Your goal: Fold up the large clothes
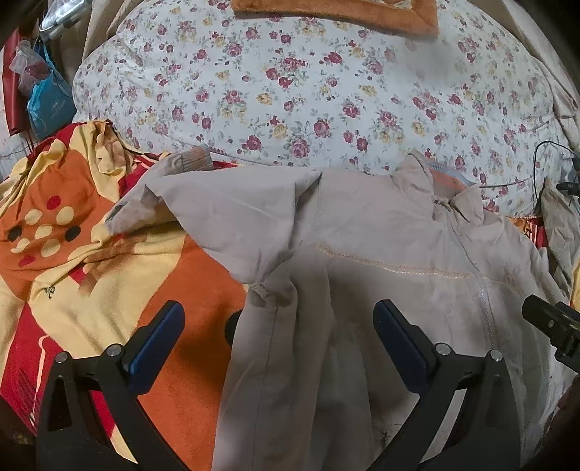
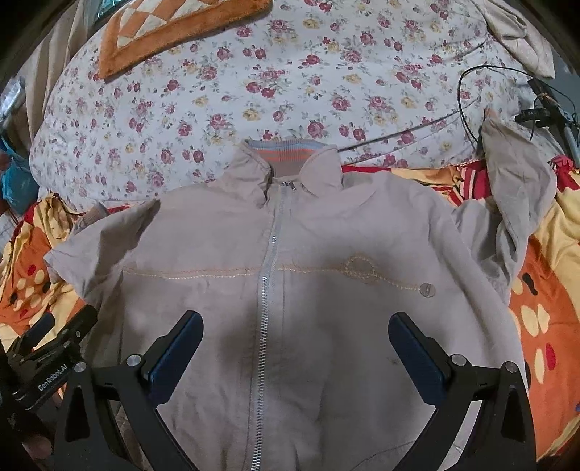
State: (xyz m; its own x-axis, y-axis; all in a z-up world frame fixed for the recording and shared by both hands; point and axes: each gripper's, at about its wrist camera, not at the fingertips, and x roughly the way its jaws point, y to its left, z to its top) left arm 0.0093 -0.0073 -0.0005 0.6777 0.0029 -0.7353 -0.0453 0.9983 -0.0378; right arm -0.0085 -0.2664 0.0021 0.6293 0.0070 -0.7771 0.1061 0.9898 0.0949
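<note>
A beige zip-up jacket [image 2: 326, 232] lies front up on the bed, zipper closed, collar pointing away from me. Its left sleeve [image 1: 217, 203] is folded back toward the shoulder, and its right sleeve [image 2: 514, 188] is crumpled upward at the far right. My left gripper [image 1: 279, 326] hovers open above the jacket's left side near the armpit [image 1: 268, 286], nothing between its blue pads. Over the jacket's lower chest my right gripper [image 2: 295, 337] is also open and empty, straddling the zipper [image 2: 268, 275]. Each gripper's body shows at the edge of the other's view.
An orange, yellow and red patterned blanket [image 1: 72, 253] lies under the jacket. Behind it bulges a white floral duvet [image 2: 290, 90] with an orange cushion [image 2: 174, 32] on top. Black cables [image 2: 467, 108] run at the far right. Bags [image 1: 47, 98] hang at the far left.
</note>
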